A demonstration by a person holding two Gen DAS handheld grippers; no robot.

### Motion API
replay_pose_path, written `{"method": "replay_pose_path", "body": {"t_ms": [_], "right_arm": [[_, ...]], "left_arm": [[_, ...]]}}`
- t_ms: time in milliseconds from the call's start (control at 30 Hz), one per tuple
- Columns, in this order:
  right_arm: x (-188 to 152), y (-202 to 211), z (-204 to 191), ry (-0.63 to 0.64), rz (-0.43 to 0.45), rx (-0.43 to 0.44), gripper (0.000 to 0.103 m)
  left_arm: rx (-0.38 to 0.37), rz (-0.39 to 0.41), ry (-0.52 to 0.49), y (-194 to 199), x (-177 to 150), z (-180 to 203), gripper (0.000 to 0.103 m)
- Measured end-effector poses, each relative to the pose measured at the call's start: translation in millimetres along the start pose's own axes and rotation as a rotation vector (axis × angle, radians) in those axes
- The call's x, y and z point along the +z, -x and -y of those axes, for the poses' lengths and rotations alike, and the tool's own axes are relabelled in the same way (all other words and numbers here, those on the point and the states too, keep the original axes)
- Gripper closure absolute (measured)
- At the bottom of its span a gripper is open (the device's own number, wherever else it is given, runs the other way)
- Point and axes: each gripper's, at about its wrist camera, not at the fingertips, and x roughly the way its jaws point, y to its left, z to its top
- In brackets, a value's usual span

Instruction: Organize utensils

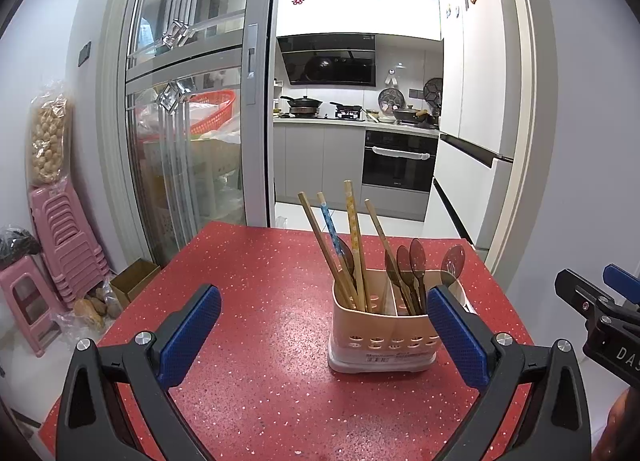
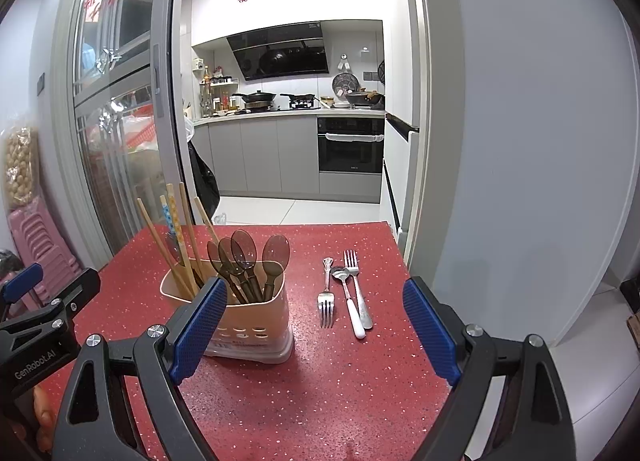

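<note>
Seen first from the left wrist camera, the left gripper (image 1: 324, 325) hangs low over a red speckled table (image 1: 248, 321), angled gently downward, its two blue-padded fingers (image 1: 192, 331) spread wide with nothing between them. A beige plastic utensil holder with oval holes (image 1: 380, 335) stands on the table toward the right side, partly behind the right-hand pad. Its left compartment holds several bamboo chopsticks (image 1: 354, 249), two with patterned tops, all leaning. Its other compartments hold translucent brown plastic spoons (image 1: 416, 265), bowls up. At the right edge of the picture part of the right gripper (image 1: 600, 309) shows, black with a blue pad. Beyond the table's far edge an open sliding glass door (image 1: 188, 109) leads into a kitchen, and stacked pink plastic stools (image 1: 64, 245) stand on the floor at left.

Next, from the right wrist camera, the right gripper (image 2: 314, 335) also tilts gently downward over the same table (image 2: 340, 381), its blue pads wide apart and empty. The utensil holder (image 2: 252, 321) stands left of centre, just behind the left pad. To its right, toward the table's far right corner, three metal pieces lie side by side on the surface: a small silver fork (image 2: 326, 297) with tines pointing toward the camera, a white-handled metal spoon (image 2: 350, 301), and a larger silver fork (image 2: 357, 285) with tines pointing away. The spoon and larger fork touch or overlap. The left gripper (image 2: 44, 301) shows at the left edge, apart from the holder.
</note>
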Motion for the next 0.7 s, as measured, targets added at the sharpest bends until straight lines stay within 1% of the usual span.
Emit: {"method": "replay_pose_path", "body": {"t_ms": [700], "right_arm": [[-1.7,-3.2,1.6,-0.003,-0.007,-0.002,0.011]], "left_arm": [[-0.003,-0.010,-0.007,6.1,3.4,-2.5,0.000]]}}
